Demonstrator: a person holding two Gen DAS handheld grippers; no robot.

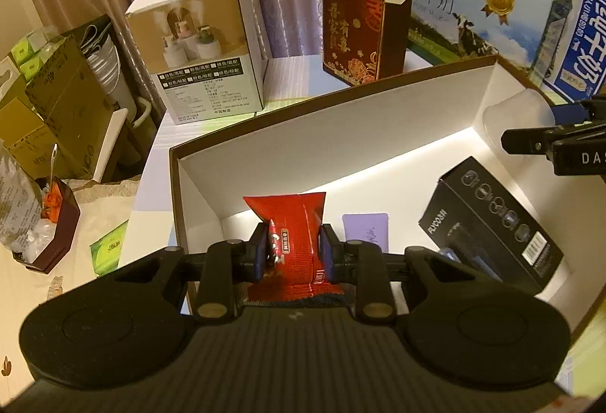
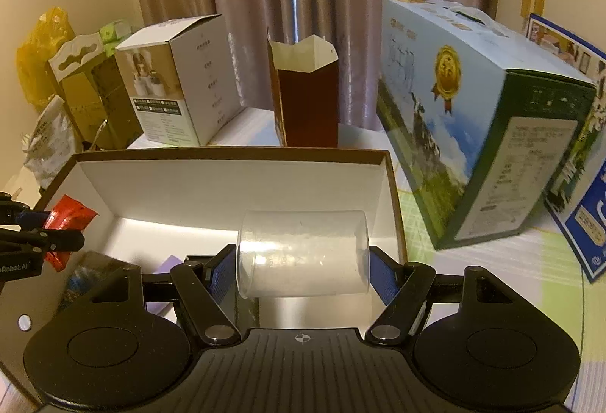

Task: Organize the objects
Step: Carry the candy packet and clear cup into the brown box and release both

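My left gripper [image 1: 294, 249] is shut on a red snack packet [image 1: 291, 223], held over the near left corner of an open white-lined box [image 1: 303, 144]. Inside that box lie a black product box [image 1: 492, 223] and a small purple card [image 1: 366, 231]. My right gripper [image 2: 301, 267] is shut on a clear plastic cup [image 2: 303, 254] lying sideways between the blue pads, above the right end of the same box [image 2: 235, 182]. The left gripper and its red packet [image 2: 66, 219] show at the left edge of the right wrist view. The clear cup [image 1: 519, 121] is faint at the right in the left wrist view.
Behind the box stand a white carton with a product photo [image 1: 204, 49], a dark red gift carton [image 1: 360, 30] with its top open, and a large blue milk carton [image 2: 473, 132]. Cardboard boxes and bags crowd the left side [image 1: 57, 110]. A blue-and-white carton [image 2: 583, 185] leans at the far right.
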